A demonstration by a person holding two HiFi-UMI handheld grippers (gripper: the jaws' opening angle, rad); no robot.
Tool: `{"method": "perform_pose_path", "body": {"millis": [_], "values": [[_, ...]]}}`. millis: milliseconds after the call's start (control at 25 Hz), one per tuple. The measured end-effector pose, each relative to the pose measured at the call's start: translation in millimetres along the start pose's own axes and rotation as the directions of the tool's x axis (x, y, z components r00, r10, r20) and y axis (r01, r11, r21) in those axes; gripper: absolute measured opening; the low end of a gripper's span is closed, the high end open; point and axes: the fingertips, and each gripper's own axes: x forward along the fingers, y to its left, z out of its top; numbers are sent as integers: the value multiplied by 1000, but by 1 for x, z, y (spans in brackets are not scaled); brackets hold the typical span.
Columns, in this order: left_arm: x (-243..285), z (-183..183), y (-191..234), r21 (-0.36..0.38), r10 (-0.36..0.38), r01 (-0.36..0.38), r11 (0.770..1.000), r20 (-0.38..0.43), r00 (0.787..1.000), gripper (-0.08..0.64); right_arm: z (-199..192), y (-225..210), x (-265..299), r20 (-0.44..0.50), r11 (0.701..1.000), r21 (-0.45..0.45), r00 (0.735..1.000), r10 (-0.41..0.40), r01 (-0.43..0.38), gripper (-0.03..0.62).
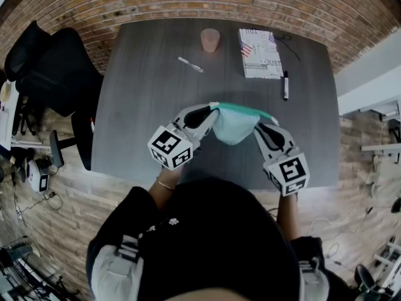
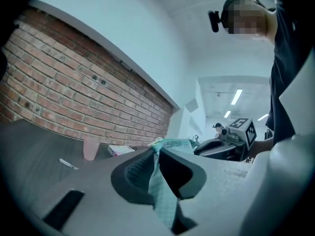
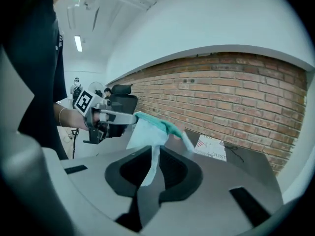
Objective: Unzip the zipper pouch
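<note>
Above table (image 1: 147, 115), between your hands: zipper pouch (image 1: 234, 128) hangs clear of the surface. Your left gripper (image 1: 210, 111) pinches fabric at one end; your right gripper (image 1: 261, 125) pinches the other end. Teal zip edge shows no gap; slider not made out. Unzipping likely all left.

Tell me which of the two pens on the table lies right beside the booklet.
The black marker, just off the booklet's right edge. The white pen lies well away, left of the pink cup.
</note>
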Motion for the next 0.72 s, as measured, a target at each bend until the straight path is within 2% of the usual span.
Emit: {"method": "perform_pose_path", "body": {"millis": [160, 240, 320, 480, 640, 720], "values": [[0, 2, 1, 46, 27, -26, 999, -24, 999, 32, -5, -14, -5, 22, 995, 76, 998, -62, 61, 51], [1, 1, -1, 85, 37, -33, 996, -45, 998, 31, 5, -16, -5, 75, 995, 86, 995, -60, 54, 51], [3, -1, -5, 155, 51, -38, 987, -78, 996, 31, 21, -11, -3, 109, 995, 89, 993, -45, 35, 52], [11, -5, -20, 291, 61, -17, 957, -142, 988, 31, 52, 14, 11, 140, 999, 31, 989, 41, -45, 71], [19, -13, -33, 401, 63, 20, 916, -191, 980, 29, 61, 34, 27, 67, 997, -15, 995, 79, -79, 77], [21, -16, -37, 458, 70, 36, 888, -214, 974, 29, 64, 40, 35, 52, 994, -34, 994, 101, -100, 90]]}}
